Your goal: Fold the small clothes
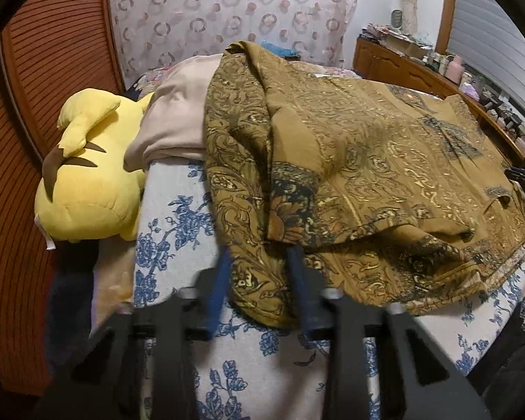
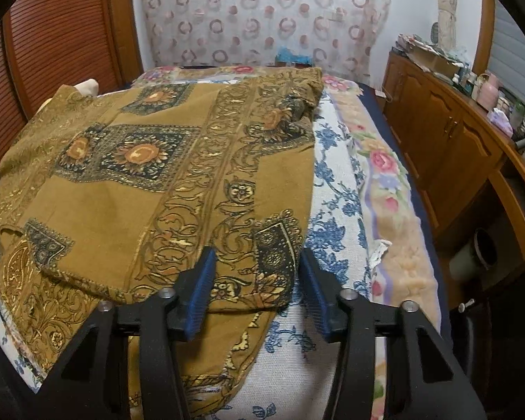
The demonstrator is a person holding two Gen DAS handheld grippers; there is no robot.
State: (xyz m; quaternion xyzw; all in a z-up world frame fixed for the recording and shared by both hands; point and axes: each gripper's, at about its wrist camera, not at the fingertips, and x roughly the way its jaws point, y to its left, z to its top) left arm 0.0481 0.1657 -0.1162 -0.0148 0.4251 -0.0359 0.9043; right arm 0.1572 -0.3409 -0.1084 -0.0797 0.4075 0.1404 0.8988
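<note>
A mustard-brown garment [image 1: 367,161] with gold and dark floral print lies spread over the bed, partly folded on itself. In the left wrist view its near left edge is bunched up between the blue pads, and my left gripper [image 1: 259,266] is shut on that bunch. In the right wrist view the same garment [image 2: 140,182] lies flat, and its near right corner sits between the fingers of my right gripper [image 2: 259,273]. Those jaws stand apart, and the pads do not press the cloth.
The bed has a white sheet with blue flowers [image 1: 178,217]. A yellow plush toy [image 1: 87,182] and a beige cloth [image 1: 178,122] lie at the left. A flowered blanket [image 2: 385,175] runs along the right edge, with a wooden cabinet [image 2: 437,133] beyond it.
</note>
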